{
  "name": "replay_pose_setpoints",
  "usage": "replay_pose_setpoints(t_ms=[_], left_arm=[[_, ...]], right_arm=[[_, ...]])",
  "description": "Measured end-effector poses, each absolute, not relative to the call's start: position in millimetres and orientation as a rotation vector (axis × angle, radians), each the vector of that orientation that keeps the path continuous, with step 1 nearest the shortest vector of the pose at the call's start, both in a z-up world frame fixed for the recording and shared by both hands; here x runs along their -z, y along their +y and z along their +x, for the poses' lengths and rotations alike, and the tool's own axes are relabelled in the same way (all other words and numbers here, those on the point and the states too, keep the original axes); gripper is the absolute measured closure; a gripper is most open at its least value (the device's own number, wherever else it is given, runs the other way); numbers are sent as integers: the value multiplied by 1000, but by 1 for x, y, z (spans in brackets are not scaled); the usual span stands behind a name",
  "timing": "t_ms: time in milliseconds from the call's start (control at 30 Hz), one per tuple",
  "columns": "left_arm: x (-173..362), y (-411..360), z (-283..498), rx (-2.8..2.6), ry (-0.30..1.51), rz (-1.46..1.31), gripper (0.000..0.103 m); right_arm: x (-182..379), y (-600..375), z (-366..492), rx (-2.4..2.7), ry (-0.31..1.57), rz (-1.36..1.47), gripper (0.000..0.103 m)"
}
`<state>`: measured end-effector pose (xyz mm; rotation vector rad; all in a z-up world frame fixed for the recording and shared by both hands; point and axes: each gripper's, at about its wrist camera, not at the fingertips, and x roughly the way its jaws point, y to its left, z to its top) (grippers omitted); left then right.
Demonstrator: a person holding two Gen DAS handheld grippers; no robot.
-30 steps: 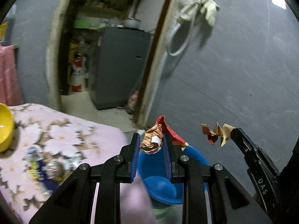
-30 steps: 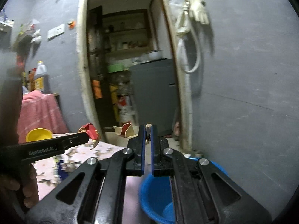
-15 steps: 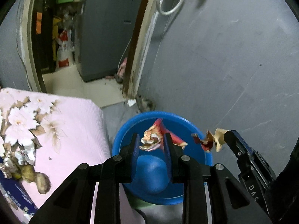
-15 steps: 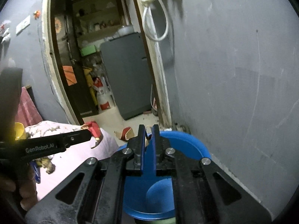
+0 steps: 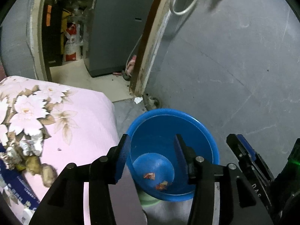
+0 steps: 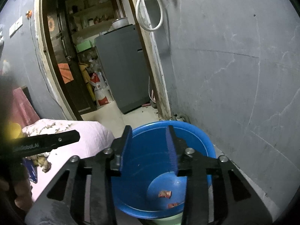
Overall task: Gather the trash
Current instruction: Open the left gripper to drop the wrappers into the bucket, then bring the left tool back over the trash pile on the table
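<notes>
a grey concrete wall (image 5: 234, 56) and an open doorway (image 6: 90, 56) stood behind. the pink floral quilt (image 5: 56, 116) lay beside the blue basin (image 5: 206, 129). over it the left gripper (image 5: 151, 150) and right gripper (image 6: 148, 144) hung spread and empty. two wrapper scraps (image 5: 149, 175) (image 6: 165, 194) lay inside, likely light and crinkly, best pinched at an edge.

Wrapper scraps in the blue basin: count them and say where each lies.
2. One scrap lies on the basin's flat bottom; the other scrap rests at the bottom's near edge. The gripper fingers may hide others.
</notes>
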<state>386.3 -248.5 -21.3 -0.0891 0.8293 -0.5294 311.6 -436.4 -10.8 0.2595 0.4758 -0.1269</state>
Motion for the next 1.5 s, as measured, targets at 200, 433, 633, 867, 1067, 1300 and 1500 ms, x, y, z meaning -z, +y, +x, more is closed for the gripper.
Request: replay_pose_setpoints(t_ms=[200,433,633,867,1067,1300,1500], left_arm=[[-3,-215,361,493,739,-126,49],[-35,-179,328,436,638,-148,36],[-59,-148,295,388,519,-172,17],[-78,-113,262,326,407,-184,6],[-87,-81,234,260,336,-184,3],[-85,-50,204,175,262,-153,2],[-79,-21,183,88,236,-150,2]], right_arm=[[-9,-425,295,112,422,254,12],[-40,-407,272,69,358,231,0],[-70,-397,251,31,303,204,0],[-96,-377,226,10,239,160,0],[-102,-355,210,-8,217,145,0],[-98,-319,194,-42,178,130,0],[-94,-291,184,-100,143,121,0]])
